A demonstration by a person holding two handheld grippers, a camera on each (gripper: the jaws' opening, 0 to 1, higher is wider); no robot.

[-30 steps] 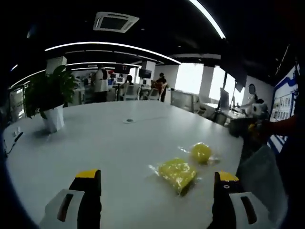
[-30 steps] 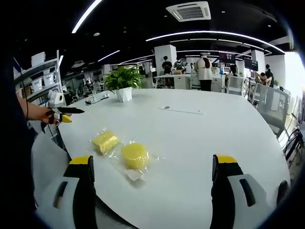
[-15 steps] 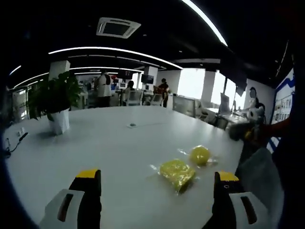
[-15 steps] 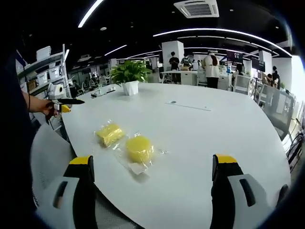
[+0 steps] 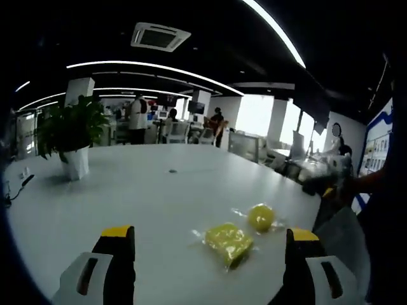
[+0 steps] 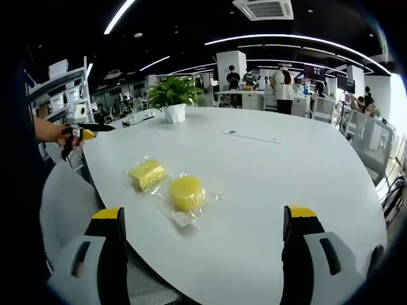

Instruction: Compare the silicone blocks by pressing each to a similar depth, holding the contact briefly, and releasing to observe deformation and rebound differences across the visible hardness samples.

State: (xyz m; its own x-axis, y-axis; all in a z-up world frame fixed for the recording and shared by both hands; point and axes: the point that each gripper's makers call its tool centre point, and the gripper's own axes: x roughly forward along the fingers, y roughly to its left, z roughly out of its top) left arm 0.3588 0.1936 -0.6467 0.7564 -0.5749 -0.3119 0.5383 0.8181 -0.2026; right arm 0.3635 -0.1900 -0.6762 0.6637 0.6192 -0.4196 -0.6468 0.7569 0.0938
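Note:
Two yellow silicone blocks in clear plastic wrap lie on a white table, near its rounded edge. In the left gripper view the square block [image 5: 227,242] is nearest, with the round block [image 5: 261,217] just beyond it to the right. My left gripper [image 5: 208,235] hovers open short of the square block, touching nothing. In the right gripper view the square block [image 6: 147,174] and the round block [image 6: 186,192] sit side by side. My right gripper [image 6: 203,213] is open above the table edge, short of both. A hand holds the left gripper [image 6: 82,130] at the far left.
The white table [image 6: 286,165] stretches far back. A potted plant [image 6: 173,95] stands at its far side, also seen as the plant [image 5: 67,130]. A grey mesh chair [image 6: 67,210] sits by the near edge. Several people stand at desks behind.
Both cameras have shifted slightly, so the blocks now sit lower in the left gripper view. The blocks have not moved on the table. Both grippers stay open.

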